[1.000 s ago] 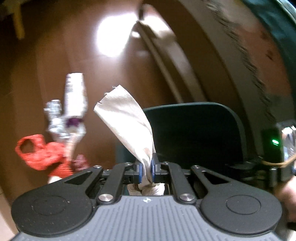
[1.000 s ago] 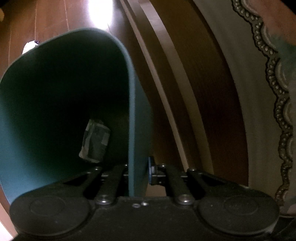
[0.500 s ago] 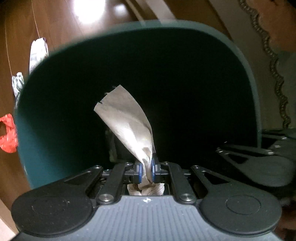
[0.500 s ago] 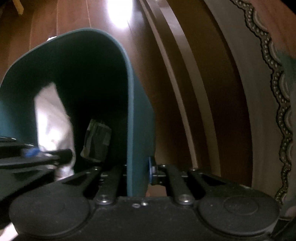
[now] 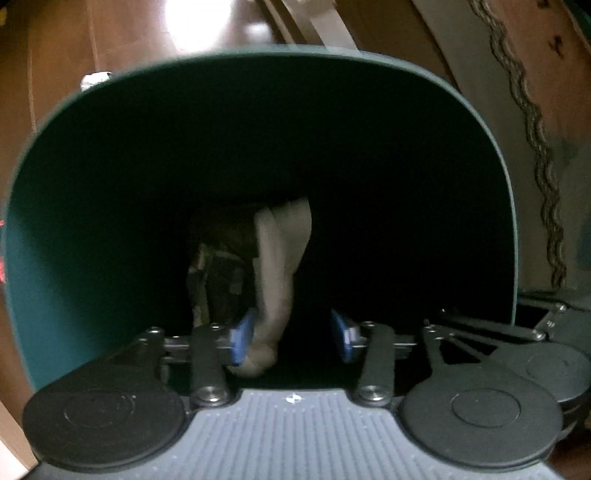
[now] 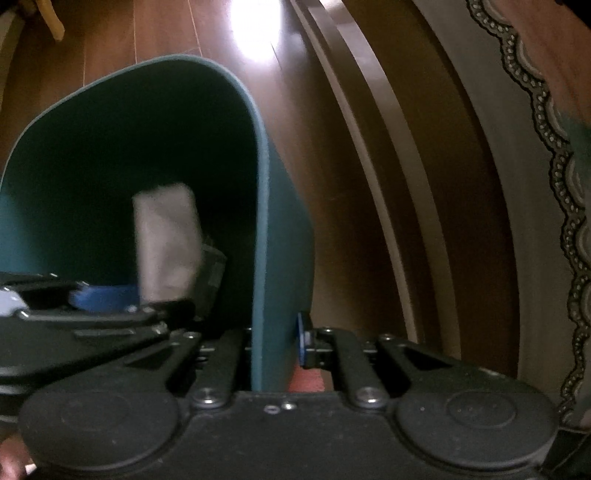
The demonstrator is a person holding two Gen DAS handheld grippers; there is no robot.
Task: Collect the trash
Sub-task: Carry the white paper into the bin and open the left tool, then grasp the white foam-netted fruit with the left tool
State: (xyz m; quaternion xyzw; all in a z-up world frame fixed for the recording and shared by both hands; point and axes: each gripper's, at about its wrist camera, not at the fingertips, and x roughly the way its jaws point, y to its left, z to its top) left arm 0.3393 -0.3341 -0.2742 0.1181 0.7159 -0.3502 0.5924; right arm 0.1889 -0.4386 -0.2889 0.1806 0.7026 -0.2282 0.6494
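Observation:
A dark green bin (image 5: 74,229) fills the left wrist view. My left gripper (image 5: 293,334) is open inside its mouth. A beige crumpled paper (image 5: 280,266) hangs loose against the left blue pad, dropping into the bin beside a dark wrapper (image 5: 218,280) at the bottom. In the right wrist view my right gripper (image 6: 275,343) is shut on the bin's wall (image 6: 273,280) and holds it. The paper (image 6: 166,243) and the left gripper (image 6: 103,306) show inside the bin there.
A wooden floor (image 6: 155,33) with a bright glare lies beyond the bin. A patterned rug edge (image 6: 561,206) and a dark curved trim (image 6: 388,147) run along the right. A white scrap (image 5: 94,79) lies on the floor past the bin's left rim.
My left gripper moved over and into the bin, then opened. The beige paper slipped from the pinch and is falling inside. The right gripper kept its hold on the wall.

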